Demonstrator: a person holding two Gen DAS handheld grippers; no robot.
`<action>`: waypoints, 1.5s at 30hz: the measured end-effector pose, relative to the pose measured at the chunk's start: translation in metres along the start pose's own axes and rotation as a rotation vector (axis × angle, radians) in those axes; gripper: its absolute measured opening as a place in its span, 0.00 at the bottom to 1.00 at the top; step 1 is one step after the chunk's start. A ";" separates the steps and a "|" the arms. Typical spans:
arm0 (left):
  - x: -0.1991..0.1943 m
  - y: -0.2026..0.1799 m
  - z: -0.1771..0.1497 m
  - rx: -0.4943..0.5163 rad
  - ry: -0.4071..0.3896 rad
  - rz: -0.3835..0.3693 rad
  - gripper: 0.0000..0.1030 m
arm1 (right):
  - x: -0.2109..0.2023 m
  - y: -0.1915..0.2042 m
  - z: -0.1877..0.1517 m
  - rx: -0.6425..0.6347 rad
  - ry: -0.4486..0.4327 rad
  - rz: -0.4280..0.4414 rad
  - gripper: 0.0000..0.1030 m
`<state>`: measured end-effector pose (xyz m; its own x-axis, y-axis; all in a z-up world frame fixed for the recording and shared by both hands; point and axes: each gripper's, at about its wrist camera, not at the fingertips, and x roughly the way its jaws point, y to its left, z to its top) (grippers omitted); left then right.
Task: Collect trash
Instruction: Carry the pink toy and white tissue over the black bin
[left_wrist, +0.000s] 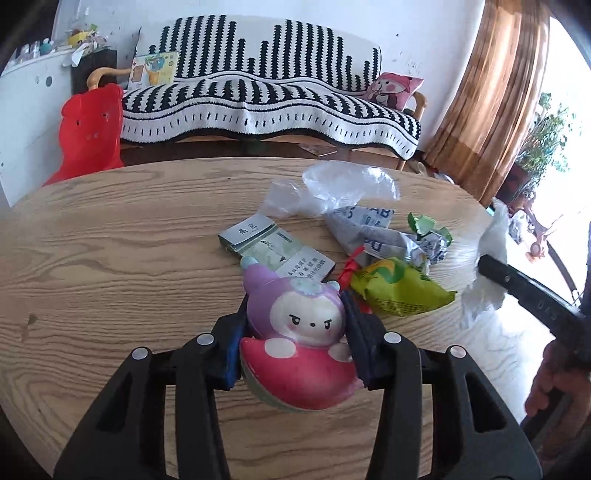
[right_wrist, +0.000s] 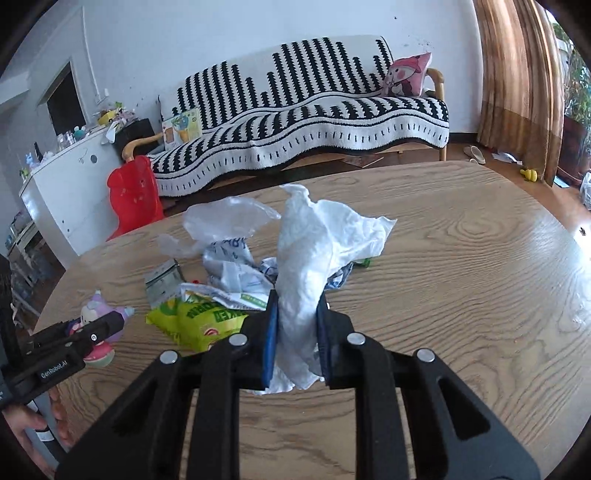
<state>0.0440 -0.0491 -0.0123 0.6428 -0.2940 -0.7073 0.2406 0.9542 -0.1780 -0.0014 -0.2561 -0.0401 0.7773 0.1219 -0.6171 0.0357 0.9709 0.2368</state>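
Clamped for removal from table (left_wrist: 110, 240): toy figure (left_wrist: 295, 332) in left gripper (left_wrist: 295, 328), half-spread; crumpled tissue (right_wrist: 314, 258) in right gripper (right_wrist: 297, 339), near-closed.

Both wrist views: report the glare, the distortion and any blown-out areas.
Left wrist view: daylight beside the curtain blows out the right edge to white, and the round table bows with fisheye curvature. Right wrist view: exposure is more even, a sheen of window glare lies on the table's right side, the sofa bends, and dark vignetting rims the corners; the tissue stays sharp.
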 end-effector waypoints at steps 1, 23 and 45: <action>-0.002 0.000 0.001 -0.002 -0.003 -0.005 0.44 | -0.001 0.001 0.000 -0.003 -0.002 -0.004 0.18; -0.083 -0.330 -0.093 0.480 0.156 -0.468 0.44 | -0.242 -0.209 -0.086 0.334 -0.078 -0.128 0.19; 0.048 -0.394 -0.258 0.613 0.536 -0.359 0.44 | -0.162 -0.313 -0.260 0.540 0.332 -0.155 0.19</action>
<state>-0.2080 -0.4248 -0.1527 0.0641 -0.3571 -0.9319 0.8079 0.5667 -0.1616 -0.3016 -0.5259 -0.2095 0.5056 0.1294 -0.8530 0.5097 0.7529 0.4163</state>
